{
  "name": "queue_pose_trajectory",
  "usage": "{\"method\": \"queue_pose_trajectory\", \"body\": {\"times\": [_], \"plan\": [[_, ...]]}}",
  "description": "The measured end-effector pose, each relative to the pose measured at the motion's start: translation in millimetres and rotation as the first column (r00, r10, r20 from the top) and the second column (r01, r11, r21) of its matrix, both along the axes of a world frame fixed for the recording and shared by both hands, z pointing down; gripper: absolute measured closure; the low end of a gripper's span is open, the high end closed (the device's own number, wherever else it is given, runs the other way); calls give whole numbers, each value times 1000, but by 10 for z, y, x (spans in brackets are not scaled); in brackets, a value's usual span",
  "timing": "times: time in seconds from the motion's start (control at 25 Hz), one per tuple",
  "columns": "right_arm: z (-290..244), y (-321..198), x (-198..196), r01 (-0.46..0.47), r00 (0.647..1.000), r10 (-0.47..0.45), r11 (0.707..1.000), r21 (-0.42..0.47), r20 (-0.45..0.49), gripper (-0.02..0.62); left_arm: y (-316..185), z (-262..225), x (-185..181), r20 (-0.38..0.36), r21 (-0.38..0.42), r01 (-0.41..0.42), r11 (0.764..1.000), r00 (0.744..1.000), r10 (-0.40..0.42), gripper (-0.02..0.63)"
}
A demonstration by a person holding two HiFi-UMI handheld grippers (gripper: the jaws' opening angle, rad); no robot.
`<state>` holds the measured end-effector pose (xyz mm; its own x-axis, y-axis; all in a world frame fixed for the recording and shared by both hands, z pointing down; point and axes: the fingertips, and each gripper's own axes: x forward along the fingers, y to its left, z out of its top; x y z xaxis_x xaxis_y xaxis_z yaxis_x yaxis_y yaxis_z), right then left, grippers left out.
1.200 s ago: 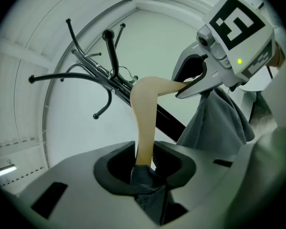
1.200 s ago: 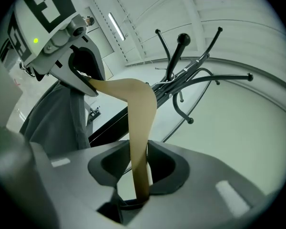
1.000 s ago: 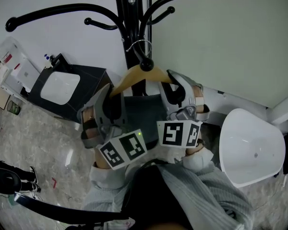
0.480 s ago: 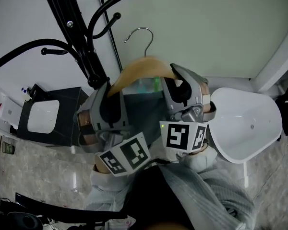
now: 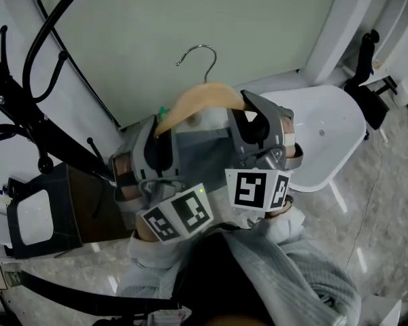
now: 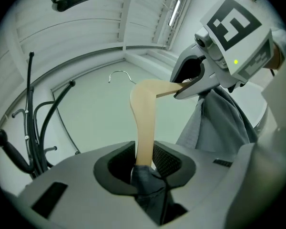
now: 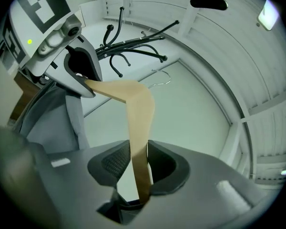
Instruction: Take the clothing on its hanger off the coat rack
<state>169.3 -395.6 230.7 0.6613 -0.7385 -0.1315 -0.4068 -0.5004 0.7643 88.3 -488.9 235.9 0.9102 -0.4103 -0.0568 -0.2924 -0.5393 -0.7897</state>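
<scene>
A wooden hanger [image 5: 198, 99] with a metal hook [image 5: 198, 51] carries grey clothing [image 5: 200, 148]. It hangs free in the air, apart from the black coat rack [image 5: 27, 124] at the left. My left gripper [image 5: 156, 148] is shut on the hanger's left arm and my right gripper [image 5: 255, 131] on its right arm. In the left gripper view the wooden arm [image 6: 144, 123] runs down between the pads of the left gripper [image 6: 144, 159], with cloth [image 6: 219, 123] draped at the right. In the right gripper view the other arm [image 7: 138, 128] sits clamped in the right gripper [image 7: 133, 168].
A white moulded chair [image 5: 326, 134] stands just right of the hanger. A black box with a white top [image 5: 34, 216] sits on the floor at lower left, under the rack's hooks [image 7: 133, 42]. A pale wall is straight ahead.
The hanger's hook has come off the rack's peg. Both grippers have carried hanger and clothing to the right, away from the rack, which now lies at the left of the head view.
</scene>
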Motion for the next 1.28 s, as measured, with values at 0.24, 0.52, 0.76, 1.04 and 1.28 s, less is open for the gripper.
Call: {"method": "queue_pose_trajectory", "body": {"times": [0.24,0.52,0.76,1.04,1.28], "plan": [[133,556,247,-136,990,136,990,-23,20,488,433,161,420,18,-38,-144,989,989,144,495],[229,1004,404,-212,976,214,976,-45,33,488,819,284,693,48,-87,-227,970,972,231,495],[356,1087,464,-235,969,239,970,-56,63,488,891,388,763,69,-102,-228,968,969,236,495],[362,1123,492,-234,969,237,971,-47,71,489,920,355,797,71,-86,-227,970,970,233,495],[356,1131,497,-228,970,231,973,-46,76,489,929,331,805,73,-75,-222,972,971,227,495]]}}
